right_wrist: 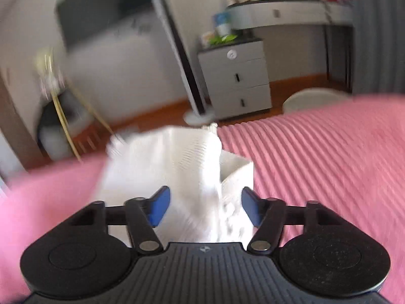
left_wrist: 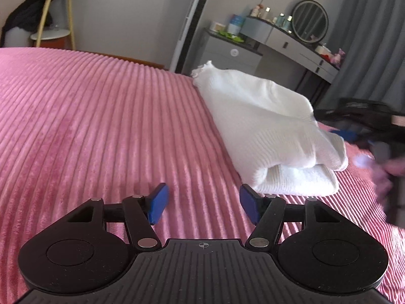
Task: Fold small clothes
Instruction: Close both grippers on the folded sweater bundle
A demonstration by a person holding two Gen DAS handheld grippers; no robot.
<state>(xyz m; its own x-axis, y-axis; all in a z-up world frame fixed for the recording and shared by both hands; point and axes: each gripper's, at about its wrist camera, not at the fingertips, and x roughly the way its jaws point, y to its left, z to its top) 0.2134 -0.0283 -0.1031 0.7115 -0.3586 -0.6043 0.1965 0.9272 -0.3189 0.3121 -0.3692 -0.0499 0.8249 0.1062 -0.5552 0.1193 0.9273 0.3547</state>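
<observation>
On the pink ribbed bedspread [left_wrist: 88,126] your folded white garment [left_wrist: 273,136] lies just right of your left gripper [left_wrist: 203,204], whose jaws stand apart over bare cover. Your right gripper [right_wrist: 205,209] hangs above that garment [right_wrist: 177,167], jaws spread, nothing pinched. Beyond the bed stand a grey drawer unit [right_wrist: 238,81] and a dressing table [left_wrist: 298,43] crowded with small bottles; the drawers are closed.

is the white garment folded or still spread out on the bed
Folded. The white garment lies as a compact bundle on the pink bedspread, with layers stacked and a rolled edge showing at its near end.
</observation>
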